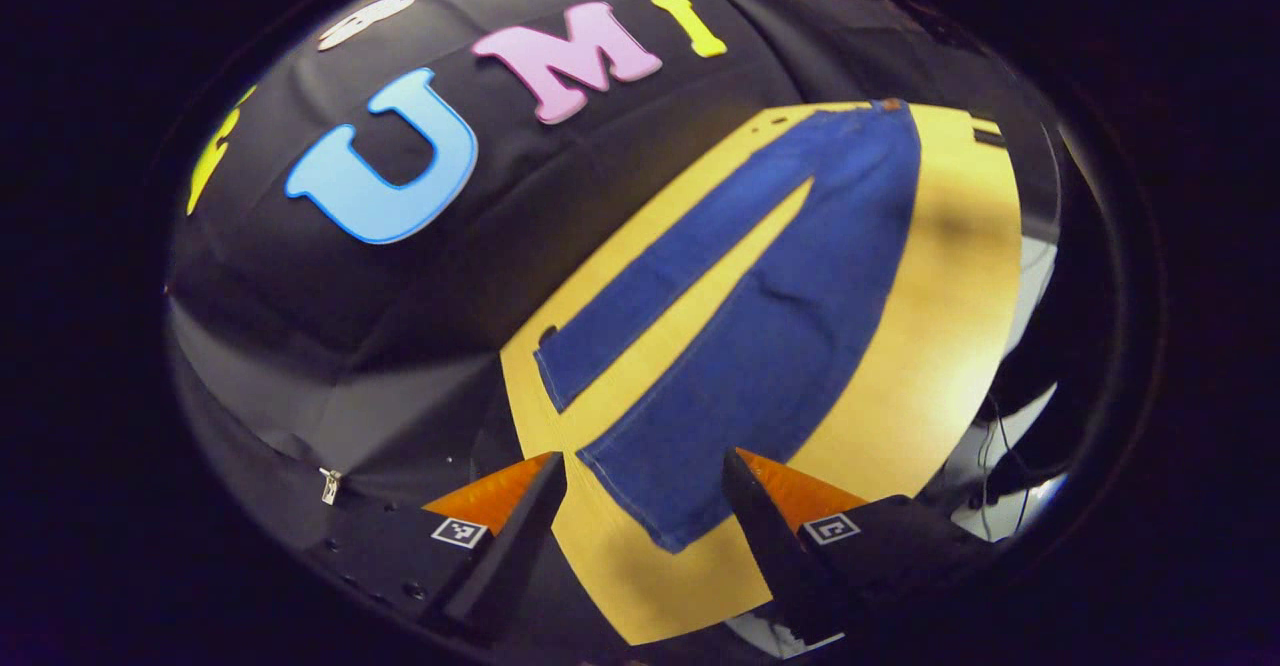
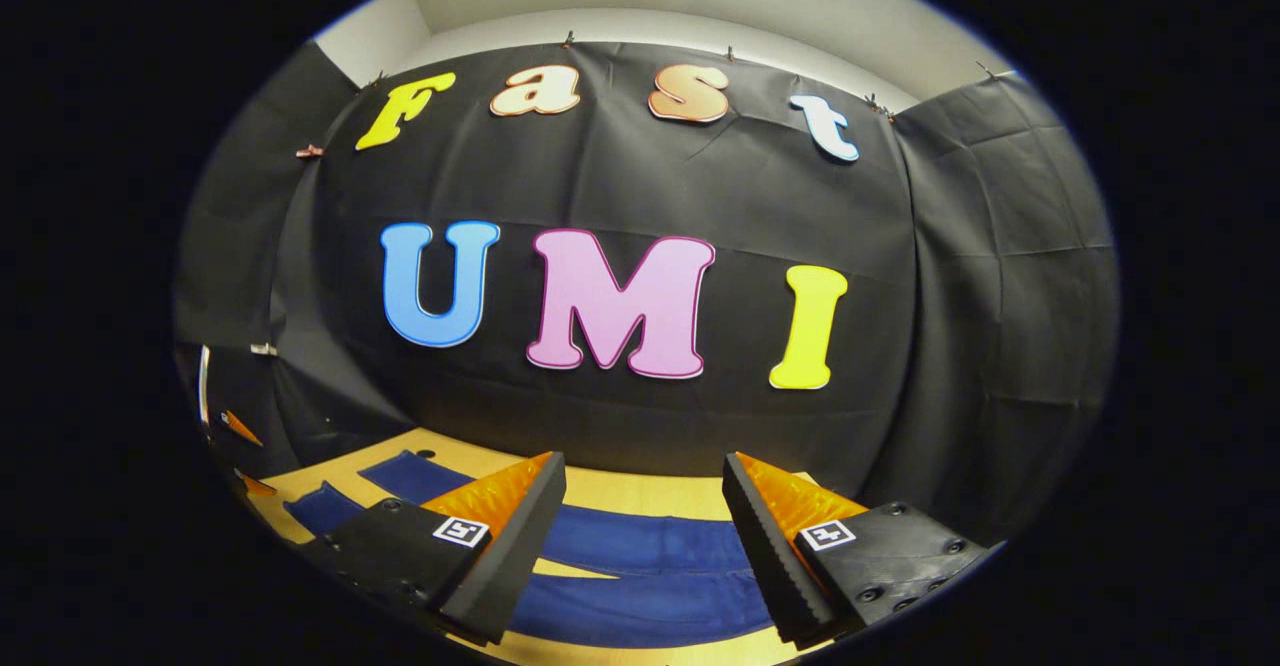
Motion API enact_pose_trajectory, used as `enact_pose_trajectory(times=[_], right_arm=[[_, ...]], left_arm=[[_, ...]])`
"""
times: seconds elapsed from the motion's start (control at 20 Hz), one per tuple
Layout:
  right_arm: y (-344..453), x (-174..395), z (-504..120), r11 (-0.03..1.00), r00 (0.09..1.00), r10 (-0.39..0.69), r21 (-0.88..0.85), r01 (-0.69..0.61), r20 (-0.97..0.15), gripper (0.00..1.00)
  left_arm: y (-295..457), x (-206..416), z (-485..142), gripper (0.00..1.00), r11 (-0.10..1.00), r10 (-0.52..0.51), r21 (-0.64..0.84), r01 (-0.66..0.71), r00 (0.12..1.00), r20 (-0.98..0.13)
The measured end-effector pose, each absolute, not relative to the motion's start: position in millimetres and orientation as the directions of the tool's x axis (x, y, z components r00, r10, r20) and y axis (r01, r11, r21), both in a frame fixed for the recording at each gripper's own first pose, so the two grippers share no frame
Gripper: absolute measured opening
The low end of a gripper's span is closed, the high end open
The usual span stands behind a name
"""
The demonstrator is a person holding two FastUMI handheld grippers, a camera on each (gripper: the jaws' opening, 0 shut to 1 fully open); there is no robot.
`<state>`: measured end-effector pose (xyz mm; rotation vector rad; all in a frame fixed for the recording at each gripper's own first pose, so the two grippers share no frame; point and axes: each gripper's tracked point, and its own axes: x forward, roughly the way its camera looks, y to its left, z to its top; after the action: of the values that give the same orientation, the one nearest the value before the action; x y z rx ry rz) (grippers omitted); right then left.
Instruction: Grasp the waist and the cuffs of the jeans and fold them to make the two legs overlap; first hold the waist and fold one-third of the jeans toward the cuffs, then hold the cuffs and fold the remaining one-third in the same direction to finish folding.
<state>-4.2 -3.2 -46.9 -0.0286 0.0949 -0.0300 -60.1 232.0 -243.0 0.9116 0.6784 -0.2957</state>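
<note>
As your left gripper (image 1: pixel 645 506) hangs above the table (image 1: pixel 930 346) with jaws wide and empty, the near cuff (image 1: pixel 660 506) of the jeans (image 1: pixel 770 326) lies directly between its fingers, below them. From there, the legs run away from you in a narrow V, the far cuff (image 1: pixel 565 361) offset left, converging at the distant waist (image 1: pixel 885 116). Your right gripper (image 2: pixel 645 516), equally wide and empty, hovers level over the denim's near end. Judged so, the left is nearer the cuffs.
</note>
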Motion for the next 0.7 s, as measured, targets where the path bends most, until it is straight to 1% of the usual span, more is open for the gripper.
enact_pose_trajectory(times=[0.1, 0.15, 0.2, 0.3, 0.4, 0.45, 0.55, 0.6, 0.7], right_arm=[[-10.0, -14.8, -53.3, 0.997, 0.992, -0.062, -0.056, 0.056, -0.108, 0.96], [-14.9, -21.6, -57.7, 0.995, 0.990, -0.084, -0.069, 0.076, -0.115, 0.99], [-19.7, -27.5, -61.5, 0.992, 0.987, -0.104, -0.078, 0.095, -0.124, 0.96], [-28.5, -41.3, -71.8, 0.987, 0.977, -0.146, -0.091, 0.133, -0.153, 0.96], [-37.1, -55.5, -77.2, 0.979, 0.968, -0.184, -0.113, 0.167, -0.171, 0.96], [-42.9, -63.2, -80.7, 0.974, 0.963, -0.206, -0.134, 0.184, -0.175, 0.96], [-59.0, -75.8, -92.4, 0.957, 0.949, -0.251, -0.198, 0.214, -0.191, 0.96], [-69.5, -81.6, -98.2, 0.948, 0.939, -0.274, -0.222, 0.228, -0.206, 0.96], [-86.0, -88.3, -105.0, 0.938, 0.923, -0.306, -0.240, 0.250, -0.232, 0.96]], left_arm=[[257.9, -70.0, -275.2, 0.98, 0.469, 0.076, 0.640, 0.609, 0.694, -0.716], [267.8, -70.6, -289.4, 0.99, 0.422, 0.089, 0.639, 0.643, 0.673, -0.735], [274.7, -69.4, -300.4, 0.98, 0.404, 0.093, 0.628, 0.665, 0.653, -0.751], [299.7, -63.5, -324.4, 0.98, 0.364, 0.117, 0.603, 0.710, 0.607, -0.786], [319.1, -59.3, -344.2, 0.98, 0.285, 0.156, 0.596, 0.750, 0.577, -0.801], [322.2, -53.9, -344.4, 0.98, 0.250, 0.148, 0.606, 0.755, 0.589, -0.794], [314.6, -39.7, -346.6, 0.90, 0.212, 0.113, 0.617, 0.758, 0.608, -0.786], [314.2, -30.9, -347.2, 0.89, 0.198, 0.104, 0.618, 0.761, 0.611, -0.785], [306.4, -18.9, -352.8, 0.87, 0.181, 0.087, 0.597, 0.782, 0.592, -0.801]])
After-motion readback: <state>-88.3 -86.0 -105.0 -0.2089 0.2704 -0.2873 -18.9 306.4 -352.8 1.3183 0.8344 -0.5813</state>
